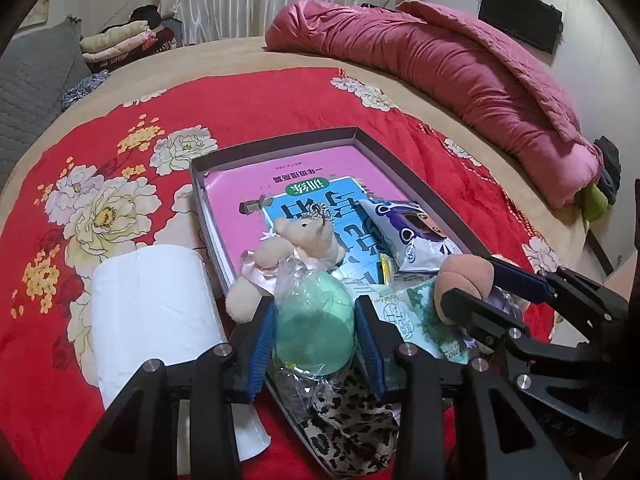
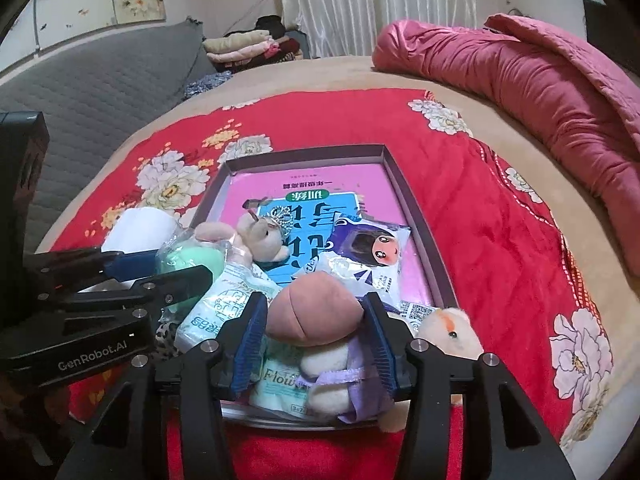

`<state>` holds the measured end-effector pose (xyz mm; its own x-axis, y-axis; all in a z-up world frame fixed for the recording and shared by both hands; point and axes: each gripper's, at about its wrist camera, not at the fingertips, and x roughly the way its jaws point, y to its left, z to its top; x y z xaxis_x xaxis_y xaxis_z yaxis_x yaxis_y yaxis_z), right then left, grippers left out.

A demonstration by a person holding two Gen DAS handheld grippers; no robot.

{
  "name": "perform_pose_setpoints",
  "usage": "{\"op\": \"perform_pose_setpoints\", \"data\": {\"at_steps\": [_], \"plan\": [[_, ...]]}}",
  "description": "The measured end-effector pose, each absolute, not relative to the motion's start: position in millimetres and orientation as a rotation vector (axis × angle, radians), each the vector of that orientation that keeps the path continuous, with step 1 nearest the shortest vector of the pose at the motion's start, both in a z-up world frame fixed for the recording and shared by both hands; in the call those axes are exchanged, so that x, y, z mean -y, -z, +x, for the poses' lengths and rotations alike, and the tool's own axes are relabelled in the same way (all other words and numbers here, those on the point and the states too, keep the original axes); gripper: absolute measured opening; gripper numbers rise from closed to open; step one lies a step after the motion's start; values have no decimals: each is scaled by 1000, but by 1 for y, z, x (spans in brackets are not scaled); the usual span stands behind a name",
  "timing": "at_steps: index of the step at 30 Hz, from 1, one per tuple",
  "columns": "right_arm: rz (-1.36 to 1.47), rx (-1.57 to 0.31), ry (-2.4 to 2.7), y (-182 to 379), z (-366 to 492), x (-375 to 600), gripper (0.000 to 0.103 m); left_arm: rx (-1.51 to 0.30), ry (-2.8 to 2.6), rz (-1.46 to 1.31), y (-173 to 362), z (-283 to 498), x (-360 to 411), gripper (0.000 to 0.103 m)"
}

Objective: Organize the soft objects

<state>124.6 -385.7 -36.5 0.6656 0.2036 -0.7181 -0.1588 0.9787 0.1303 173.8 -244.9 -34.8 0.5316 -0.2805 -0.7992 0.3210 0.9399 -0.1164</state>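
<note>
A shallow grey box lies on the red flowered blanket, lined with a pink and blue book. My left gripper is shut on a green sponge in clear wrap, which also shows in the right wrist view. My right gripper is shut on a plush doll with a brown head and purple dress. A beige teddy with a crown, a purple cartoon tissue pack and teal tissue packs lie in the box.
A white paper roll lies left of the box. A leopard-print cloth hangs over the near rim. A small yellow plush sits at the right rim. A pink quilt and folded clothes lie beyond.
</note>
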Motion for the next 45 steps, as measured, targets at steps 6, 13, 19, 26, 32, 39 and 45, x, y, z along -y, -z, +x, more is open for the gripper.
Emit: {"op": "perform_pose_setpoints", "data": {"at_steps": [6, 13, 19, 26, 32, 39, 45], "plan": [[73, -794, -208, 29, 119, 388, 64, -932, 370, 38, 29, 172, 244, 60], [79, -748, -177, 10, 106, 396, 69, -903, 372, 35, 20, 165, 242, 60], [94, -694, -108, -19, 84, 401, 75, -864, 327, 41, -3, 149, 236, 60], [174, -696, -4, -34, 50, 397, 76, -850, 274, 48, -26, 116, 224, 61], [109, -711, 42, -34, 22, 372, 77, -851, 248, 22, -36, 87, 211, 61], [57, -720, 18, -31, -1, 340, 77, -851, 179, 27, -33, 52, 190, 61], [79, -740, 13, -24, -13, 332, 77, -868, 144, 12, -26, 32, 173, 61]]}}
